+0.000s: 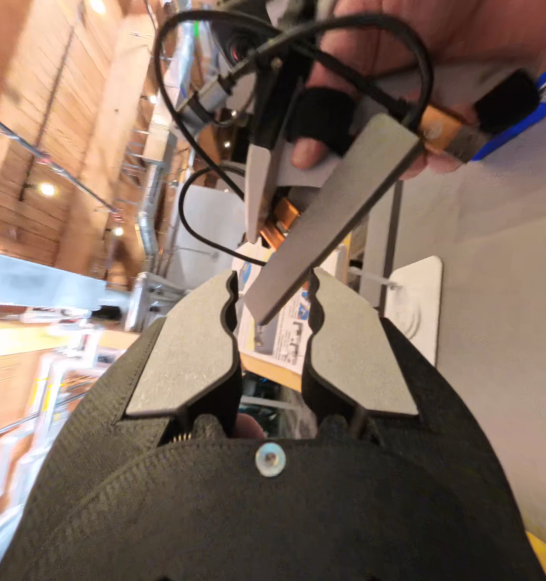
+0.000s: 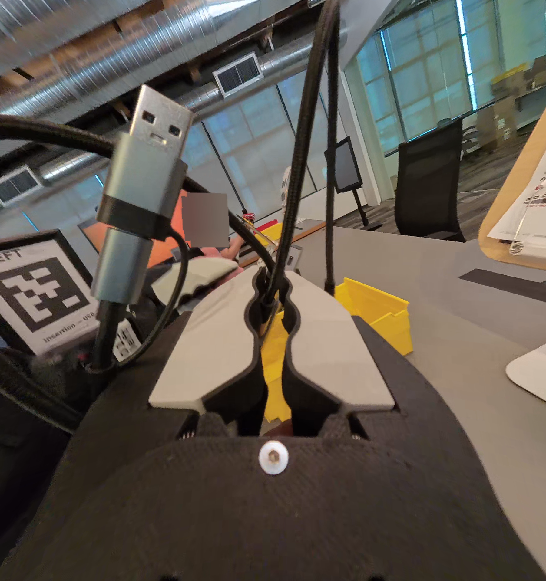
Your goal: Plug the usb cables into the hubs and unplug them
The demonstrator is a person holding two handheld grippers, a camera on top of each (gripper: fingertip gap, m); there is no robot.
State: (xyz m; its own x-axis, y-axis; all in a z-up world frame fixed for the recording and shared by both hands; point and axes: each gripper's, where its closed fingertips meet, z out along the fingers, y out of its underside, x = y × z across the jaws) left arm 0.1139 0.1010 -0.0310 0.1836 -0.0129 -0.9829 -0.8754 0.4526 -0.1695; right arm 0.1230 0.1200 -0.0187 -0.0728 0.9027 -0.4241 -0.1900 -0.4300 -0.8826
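Observation:
My left gripper (image 1: 273, 276) has its jaws set wide, with the lower end of a flat grey hub (image 1: 328, 220) between the fingertips. The hub slants up to the right. My right gripper (image 2: 270, 283) is shut on a black braided cable (image 2: 300, 157) that rises out of its tips. A thin metal edge shows in the gap below. A silver USB-A plug (image 2: 152, 151) hangs free at its left, and also shows in the left wrist view (image 1: 202, 100). The right gripper's grey finger (image 1: 257, 188) and a gloved hand (image 1: 322, 125) are just beyond the hub. Black cable loops (image 1: 171, 94) hang around them.
A grey table (image 2: 454, 314) carries a yellow bin (image 2: 378, 314), a white pad (image 2: 542, 377) and a wooden clipboard with printed sheets (image 2: 517, 204). The left gripper's marker tag (image 2: 35, 292) is close at left. A person sits behind, and a black chair (image 2: 429, 179) stands farther back.

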